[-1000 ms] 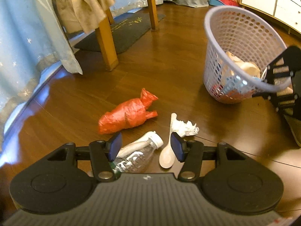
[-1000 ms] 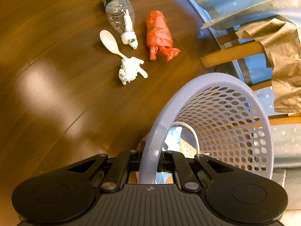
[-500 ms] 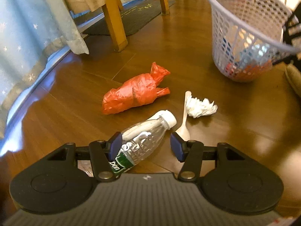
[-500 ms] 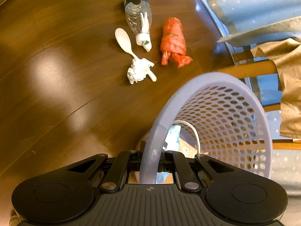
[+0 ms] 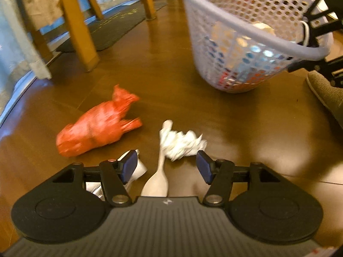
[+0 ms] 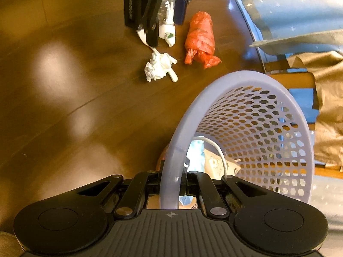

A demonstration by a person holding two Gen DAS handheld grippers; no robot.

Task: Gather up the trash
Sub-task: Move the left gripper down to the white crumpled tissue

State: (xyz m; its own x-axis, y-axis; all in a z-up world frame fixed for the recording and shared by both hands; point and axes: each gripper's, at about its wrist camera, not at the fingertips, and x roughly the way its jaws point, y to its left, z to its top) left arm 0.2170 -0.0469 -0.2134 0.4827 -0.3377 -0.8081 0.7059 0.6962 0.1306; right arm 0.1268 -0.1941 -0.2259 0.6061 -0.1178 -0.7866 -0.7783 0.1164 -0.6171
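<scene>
In the left wrist view my left gripper [image 5: 166,167] is open, low over the wooden floor. A white plastic spoon [image 5: 156,184] lies between its fingers. The capped neck of a clear bottle [image 5: 140,168] sits by the left finger. A crumpled white tissue [image 5: 182,142] and a red plastic bag [image 5: 98,128] lie just ahead. My right gripper [image 6: 171,184] is shut on the rim of the lilac mesh basket [image 6: 193,107], tilted toward the trash, with litter inside. The right wrist view also shows the left gripper [image 6: 166,21] over the bottle [image 6: 167,30], the tissue [image 6: 158,66] and the bag [image 6: 199,38].
Wooden table legs [image 5: 79,32] with a hanging beige cloth [image 5: 40,6] stand at the back left, beside a dark mat [image 5: 111,27]. A grey slipper [image 5: 325,90] rests at the right edge. A pale blue curtain [image 6: 300,6] borders the floor.
My left gripper has shifted right, so the spoon now lies between its fingers instead of the bottle. The basket, held by the right gripper, has come closer and tilted more.
</scene>
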